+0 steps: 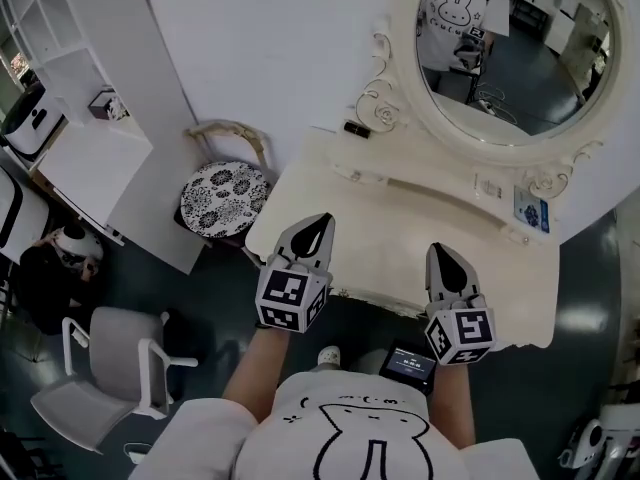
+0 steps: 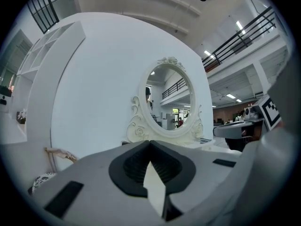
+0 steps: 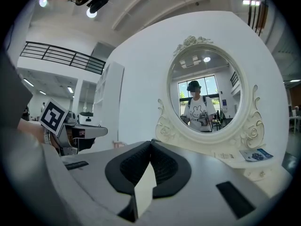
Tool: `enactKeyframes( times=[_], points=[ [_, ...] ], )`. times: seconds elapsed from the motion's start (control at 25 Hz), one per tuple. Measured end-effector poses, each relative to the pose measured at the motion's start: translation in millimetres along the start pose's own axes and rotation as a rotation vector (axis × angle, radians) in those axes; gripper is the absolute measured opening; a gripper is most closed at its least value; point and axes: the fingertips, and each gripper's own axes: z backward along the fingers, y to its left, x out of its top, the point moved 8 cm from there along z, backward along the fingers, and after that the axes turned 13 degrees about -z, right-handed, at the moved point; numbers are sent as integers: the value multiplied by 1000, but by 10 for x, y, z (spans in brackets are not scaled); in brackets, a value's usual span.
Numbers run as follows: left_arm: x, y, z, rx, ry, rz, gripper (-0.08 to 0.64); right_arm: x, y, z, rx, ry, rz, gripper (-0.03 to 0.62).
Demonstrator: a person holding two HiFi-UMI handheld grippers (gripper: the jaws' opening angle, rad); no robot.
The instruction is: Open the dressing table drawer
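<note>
The cream dressing table (image 1: pixel 400 228) stands below me with its oval mirror (image 1: pixel 510 38) at the back. Its front edge (image 1: pixel 385 306) runs under my hands, and the drawer front is hidden from above. My left gripper (image 1: pixel 322 218) is shut and empty, with its tip over the table's left front part. My right gripper (image 1: pixel 441 249) is shut too, just past the front edge. In the left gripper view the jaws (image 2: pixel 150 142) meet level in front of the mirror (image 2: pixel 169 102). In the right gripper view the jaws (image 3: pixel 151 142) also meet, facing the mirror (image 3: pixel 204 95).
A round stool with a patterned cushion (image 1: pixel 223 194) stands at the table's left. A white shelf unit (image 1: pixel 90 138) and a grey chair (image 1: pixel 110 368) lie further left. On the tabletop are a small black item (image 1: pixel 356 129) and a blue card (image 1: pixel 532 211).
</note>
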Motion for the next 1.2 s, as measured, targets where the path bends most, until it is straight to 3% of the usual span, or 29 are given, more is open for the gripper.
enactKeyframes(
  times=[0.48,1.2],
  points=[
    [-91,57,-404,-31,2,16,5,-32,-238,-192,-44,3,-4,11],
    [-230,307,-1283,-25,46,18,5,-13,-809,-1002,-29,33,-12,11]
  ],
)
